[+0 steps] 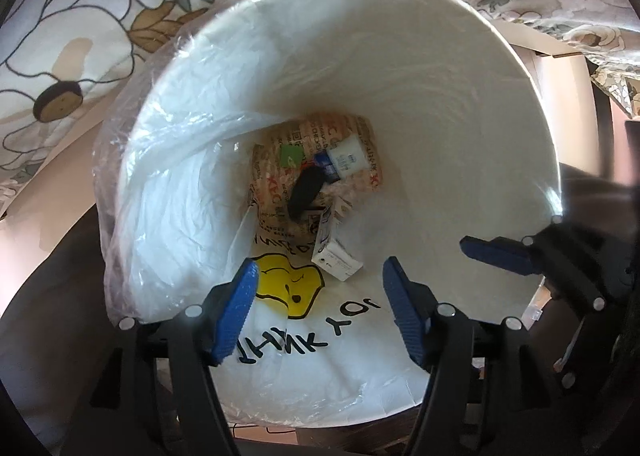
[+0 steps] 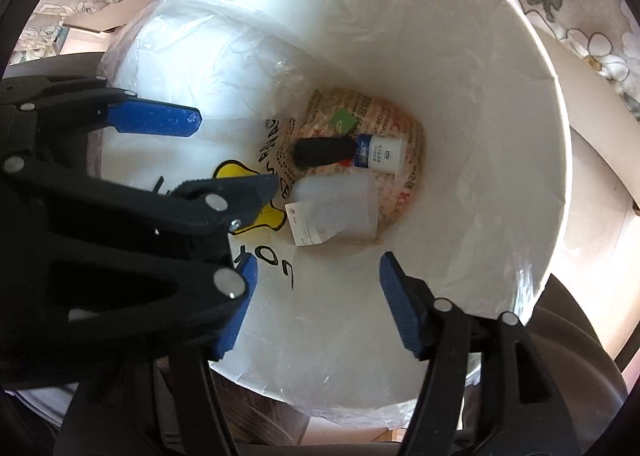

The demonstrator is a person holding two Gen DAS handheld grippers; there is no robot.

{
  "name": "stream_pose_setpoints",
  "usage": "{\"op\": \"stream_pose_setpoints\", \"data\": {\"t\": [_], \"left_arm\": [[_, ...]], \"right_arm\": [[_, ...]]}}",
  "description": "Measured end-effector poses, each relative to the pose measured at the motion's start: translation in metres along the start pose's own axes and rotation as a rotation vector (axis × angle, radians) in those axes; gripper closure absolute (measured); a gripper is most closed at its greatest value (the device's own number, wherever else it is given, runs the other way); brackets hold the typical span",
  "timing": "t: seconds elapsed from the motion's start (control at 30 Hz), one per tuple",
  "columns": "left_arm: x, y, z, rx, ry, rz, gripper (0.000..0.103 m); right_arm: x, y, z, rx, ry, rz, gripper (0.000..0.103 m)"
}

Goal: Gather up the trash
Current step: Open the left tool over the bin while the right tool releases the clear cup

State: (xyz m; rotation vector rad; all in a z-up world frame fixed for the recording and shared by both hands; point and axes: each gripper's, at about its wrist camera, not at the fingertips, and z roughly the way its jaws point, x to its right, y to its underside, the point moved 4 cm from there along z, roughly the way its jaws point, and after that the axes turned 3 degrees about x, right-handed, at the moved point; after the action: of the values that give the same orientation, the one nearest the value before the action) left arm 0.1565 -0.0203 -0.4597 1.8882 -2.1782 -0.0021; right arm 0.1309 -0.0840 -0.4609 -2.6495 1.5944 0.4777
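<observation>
Floral cloth (image 1: 100, 16): lying behind and beside the bin, covering the surface there.
Trash bin (image 1: 460, 56): white and round, standing open below both cameras; a clear liner bag (image 1: 168, 184) is folding over its rim, with a yellow cartoon print and black lettering showing on the near wall.
Printed paper wrapper (image 1: 280, 192): lying flat across the bin's bottom.
White carton (image 1: 336, 256): resting at the near edge of the bottom, on the wrapper.
Small white bottle with blue label (image 1: 344, 162): lying on its side at the far edge of the bottom.
Black item (image 1: 306, 192): lying at the centre, touching the bottle; what it is cannot be told.
Left hand-held gripper (image 1: 320, 296): hanging over the bin mouth, jaws standing apart, nothing between them.
Right hand-held gripper (image 2: 316, 288): hanging just beside it, jaws likewise apart and empty.
</observation>
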Motion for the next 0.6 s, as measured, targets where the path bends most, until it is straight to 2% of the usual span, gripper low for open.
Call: {"op": "stream_pose_setpoints", "data": {"t": [0.27,0.6], "left_arm": [[0.0,0.0,-0.006,0.012,0.002,-0.004,0.036],[0.001,0.009,-0.032,0.086,-0.041,0.014,0.036]], "right_arm": [[0.002,0.004,-0.005,0.012,0.016,-0.006,0.039],[0.004,0.016,-0.026,0.038,0.074,-0.008,0.039]]}}
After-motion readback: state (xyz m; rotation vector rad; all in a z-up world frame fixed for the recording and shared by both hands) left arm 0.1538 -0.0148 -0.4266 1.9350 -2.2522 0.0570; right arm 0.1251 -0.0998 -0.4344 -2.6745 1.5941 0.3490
